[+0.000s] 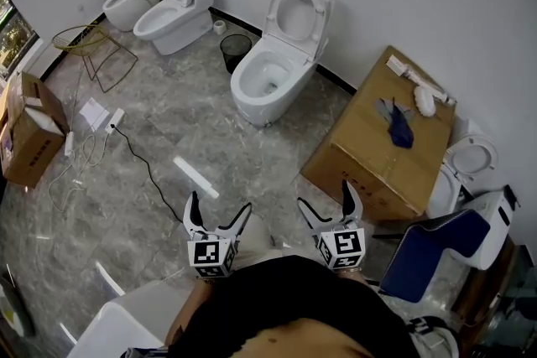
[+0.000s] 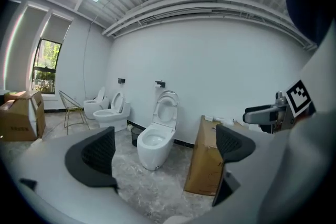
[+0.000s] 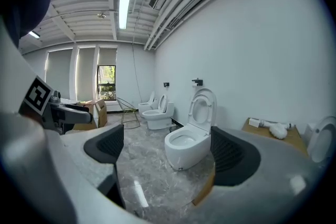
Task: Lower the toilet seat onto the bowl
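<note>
A white toilet [image 1: 270,80] stands against the far wall, its seat and lid [image 1: 299,11] raised upright against the wall. The same toilet [image 2: 155,139] shows in the left gripper view and, with its bowl [image 3: 186,147] and raised seat [image 3: 202,106], in the right gripper view. My left gripper [image 1: 216,220] and right gripper [image 1: 327,205] are held close to my body, far from the toilet. Both stand open with nothing between the jaws.
A large cardboard box [image 1: 377,138] with a blue cloth and white items on top stands right of the toilet. A black waste bin [image 1: 236,51] sits left of it. Two more toilets [image 1: 172,12] stand at the far left, beside a wire chair [image 1: 92,46] and cartons [image 1: 29,130].
</note>
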{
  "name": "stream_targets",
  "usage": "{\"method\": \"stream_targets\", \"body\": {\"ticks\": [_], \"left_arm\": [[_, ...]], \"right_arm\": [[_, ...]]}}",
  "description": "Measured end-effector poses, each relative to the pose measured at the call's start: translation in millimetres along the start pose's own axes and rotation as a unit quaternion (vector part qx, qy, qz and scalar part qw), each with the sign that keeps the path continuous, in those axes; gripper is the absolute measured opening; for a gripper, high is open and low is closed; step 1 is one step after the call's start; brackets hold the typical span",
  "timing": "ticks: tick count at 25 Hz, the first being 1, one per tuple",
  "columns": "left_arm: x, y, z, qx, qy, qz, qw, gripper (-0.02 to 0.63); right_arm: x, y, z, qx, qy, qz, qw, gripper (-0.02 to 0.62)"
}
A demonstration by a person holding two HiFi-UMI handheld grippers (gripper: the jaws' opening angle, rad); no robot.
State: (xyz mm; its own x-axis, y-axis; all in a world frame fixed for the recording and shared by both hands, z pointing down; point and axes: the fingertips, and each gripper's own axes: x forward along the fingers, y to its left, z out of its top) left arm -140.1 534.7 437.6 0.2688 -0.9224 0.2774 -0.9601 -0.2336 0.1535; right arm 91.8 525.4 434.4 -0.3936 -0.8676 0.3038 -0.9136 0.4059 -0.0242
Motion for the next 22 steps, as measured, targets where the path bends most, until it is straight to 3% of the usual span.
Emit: {"method": "stream_targets", "body": {"ticks": [3,8,12,16,22], "left_arm": [[1,0,-3,-0.005,0.001,0.003,1.0,0.574],[6,-4,4,0.03,-0.01,0.002,0.9995,0.574],[28,3,11,0.02,-0.043,-0.01,0.9988,0.574],[60,12,22,0.016,-0.034,-0.014,0.9992,0.572],[120,-20,31,0.069,-0.034,-0.132,0.9883,0.572]], "right_arm": [[-3,5,-1,-0.018,0.002,0.006,1.0,0.511],[7,-2,-6,-0.006,0.01,0.008,1.0,0.511],[29,-12,2,-0.001,0.003,0.004,1.0,0.511],[56,-21,12,-0.022,0.002,0.006,1.0,0.51],[104,-44,30,-0.001,-0.016,0.011,1.0,0.511]]}}
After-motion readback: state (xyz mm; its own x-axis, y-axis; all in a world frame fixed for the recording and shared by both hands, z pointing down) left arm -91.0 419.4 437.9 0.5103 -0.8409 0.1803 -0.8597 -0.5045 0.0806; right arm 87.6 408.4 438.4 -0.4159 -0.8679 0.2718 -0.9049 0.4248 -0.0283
